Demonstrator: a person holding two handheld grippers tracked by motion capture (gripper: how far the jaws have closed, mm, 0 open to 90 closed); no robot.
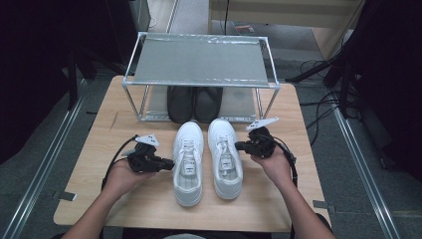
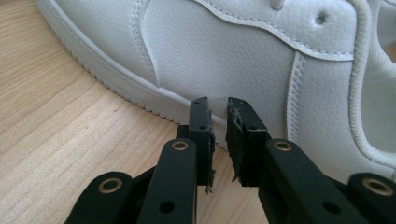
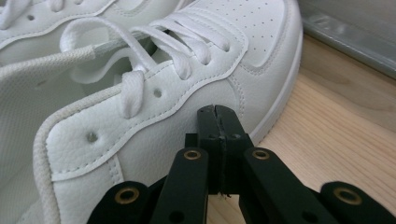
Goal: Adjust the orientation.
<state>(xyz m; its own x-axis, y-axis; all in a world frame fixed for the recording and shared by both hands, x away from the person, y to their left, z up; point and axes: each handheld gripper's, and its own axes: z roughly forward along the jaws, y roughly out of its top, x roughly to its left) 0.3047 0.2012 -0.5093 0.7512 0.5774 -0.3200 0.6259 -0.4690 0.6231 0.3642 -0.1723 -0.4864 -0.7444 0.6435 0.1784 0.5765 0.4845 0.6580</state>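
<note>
Two white sneakers (image 1: 206, 162) lie side by side at bench (image 1: 149, 204) centre. Left gripper (image 1: 169, 163), at 9 o'clock, jaws slightly spread against the sole edge; right gripper (image 1: 239, 146), at 3 o'clock, jaws pressed together. Shoe rack (image 1: 199, 62) stands at 12 o'clock.

No readable text, labels, brands or numbers anywhere.

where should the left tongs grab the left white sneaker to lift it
Grip the collar wall of the left white sneaker beside the laces, coming from its outer left side, where the left tongs already sit. The opening faces up, so one jaw can likely drop inside and one stay outside; the smooth side panel offers no edge to pinch.
</note>
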